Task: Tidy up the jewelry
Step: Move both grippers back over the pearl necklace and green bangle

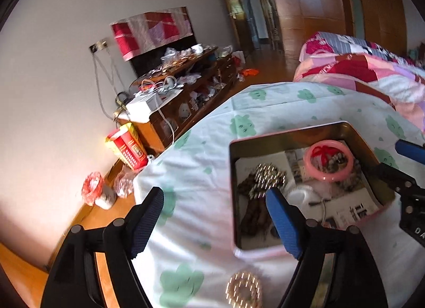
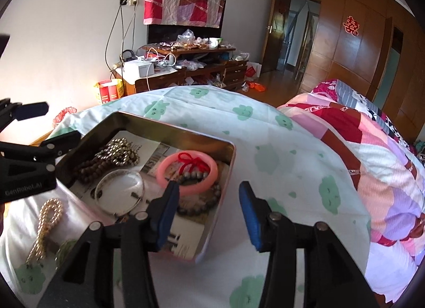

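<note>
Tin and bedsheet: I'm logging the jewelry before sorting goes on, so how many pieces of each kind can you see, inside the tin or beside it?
Pink bangle: 1
Silver bangle: 1
Dark bead bracelets or strands in the tin: 3
Pale gold bead strand on the sheet: 1
Total: 6, counting tangled strands as they appear.

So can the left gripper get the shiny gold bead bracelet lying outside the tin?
Probably yes. The gold bead bracelet lies on the sheet just below the left gripper, whose jaws stand open and empty, with nothing covering it.
</note>
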